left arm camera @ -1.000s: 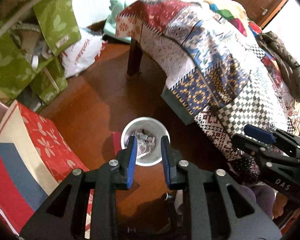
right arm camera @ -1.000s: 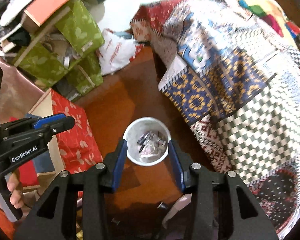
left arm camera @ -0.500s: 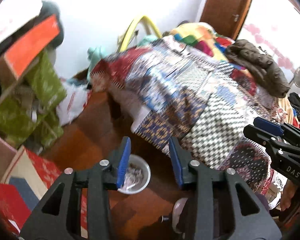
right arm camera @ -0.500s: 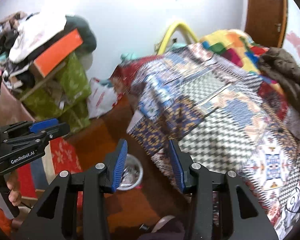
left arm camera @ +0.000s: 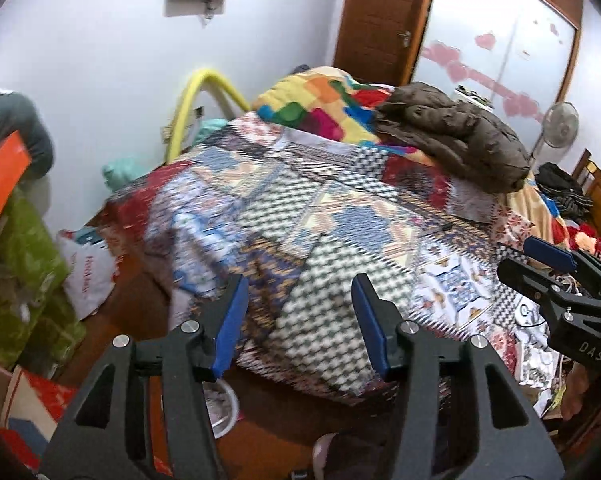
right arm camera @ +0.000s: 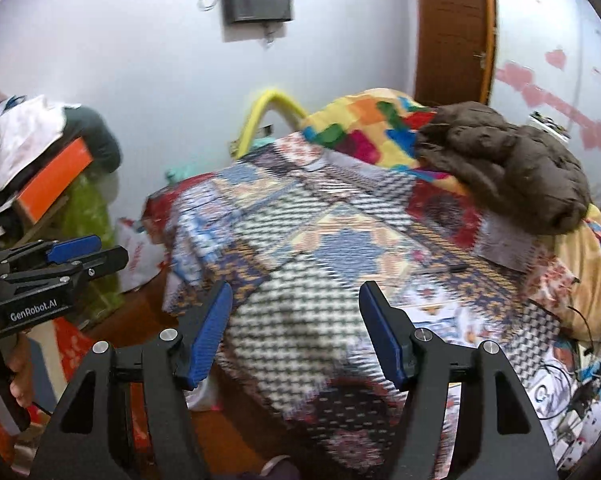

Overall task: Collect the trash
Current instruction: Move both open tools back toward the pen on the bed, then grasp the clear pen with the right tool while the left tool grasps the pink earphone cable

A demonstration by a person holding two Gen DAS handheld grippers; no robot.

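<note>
Two hand-held grippers, our left hand-held gripper [left arm camera: 298, 320] and right hand-held gripper [right arm camera: 296, 330], gape wide and empty above the patchwork-quilted bed [left arm camera: 340, 216].

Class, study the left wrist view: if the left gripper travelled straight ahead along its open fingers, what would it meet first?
Most likely the patchwork quilt on the bed: the left gripper, open and empty, frames its checkered patch. Nothing shows between them, though blur leaves depth unclear.
</note>
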